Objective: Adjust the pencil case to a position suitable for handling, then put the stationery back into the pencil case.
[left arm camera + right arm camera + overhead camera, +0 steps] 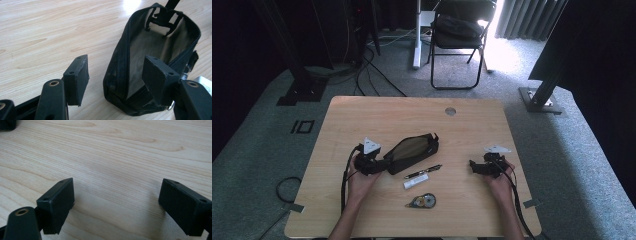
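The black pouch [412, 152] lay unzipped on the wooden counter [362, 112], left of centre, its near end just in front of the left gripper [116, 80]. That gripper's fingers [77, 75] stood wide apart; 1 sat clear of the pouch on bare wood and the other hung over its open mouth, pressing on nothing. The right gripper [120, 206] rested well apart on the right, its fingers equally spread over bare counter. The pouch looked light and soft, a fabric and mesh shell that would likely sag and fold when lifted. The firmest hold was probably the zipper-lined rim at the near end, pinching 1 wall. A pen [422, 172], white tube [416, 181] and tape dispenser [422, 201] lay nearby.
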Available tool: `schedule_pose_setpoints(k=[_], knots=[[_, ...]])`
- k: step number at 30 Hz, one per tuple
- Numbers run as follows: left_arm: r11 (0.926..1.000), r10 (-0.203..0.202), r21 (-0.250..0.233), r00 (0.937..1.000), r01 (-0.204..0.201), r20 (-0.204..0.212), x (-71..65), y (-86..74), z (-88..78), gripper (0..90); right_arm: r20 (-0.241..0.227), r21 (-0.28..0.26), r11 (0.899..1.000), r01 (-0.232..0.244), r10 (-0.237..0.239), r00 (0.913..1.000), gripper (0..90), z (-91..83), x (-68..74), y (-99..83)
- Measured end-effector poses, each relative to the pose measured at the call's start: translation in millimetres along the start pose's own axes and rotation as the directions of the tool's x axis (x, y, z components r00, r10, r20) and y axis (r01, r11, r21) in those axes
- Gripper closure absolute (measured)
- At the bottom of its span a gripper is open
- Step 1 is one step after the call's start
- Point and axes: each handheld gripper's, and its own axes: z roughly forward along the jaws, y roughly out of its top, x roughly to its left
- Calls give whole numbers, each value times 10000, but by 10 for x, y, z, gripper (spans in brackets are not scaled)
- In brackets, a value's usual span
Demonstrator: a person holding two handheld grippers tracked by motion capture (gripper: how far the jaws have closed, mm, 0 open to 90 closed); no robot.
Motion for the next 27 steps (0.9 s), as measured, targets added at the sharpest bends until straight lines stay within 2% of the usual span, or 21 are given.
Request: schedule_pose_setpoints(k=[5, 12, 27], knots=[[10000, 55, 30, 9999, -56, 101, -6, 0, -3, 380, -3, -2, 10000, -2, 2, 10000, 132, 0, 0, 0], [9999, 57, -162, 9993, -51, 361, -35, 18, -55, 382, -3, -1, 10000, -2, 2, 10000, 132, 0, 0, 0], [9992, 362, -217, 9962, -346, 796, -118, 47, -117, 384, -3, -2, 10000, 0, 0, 10000, 131, 0, 0, 0]])
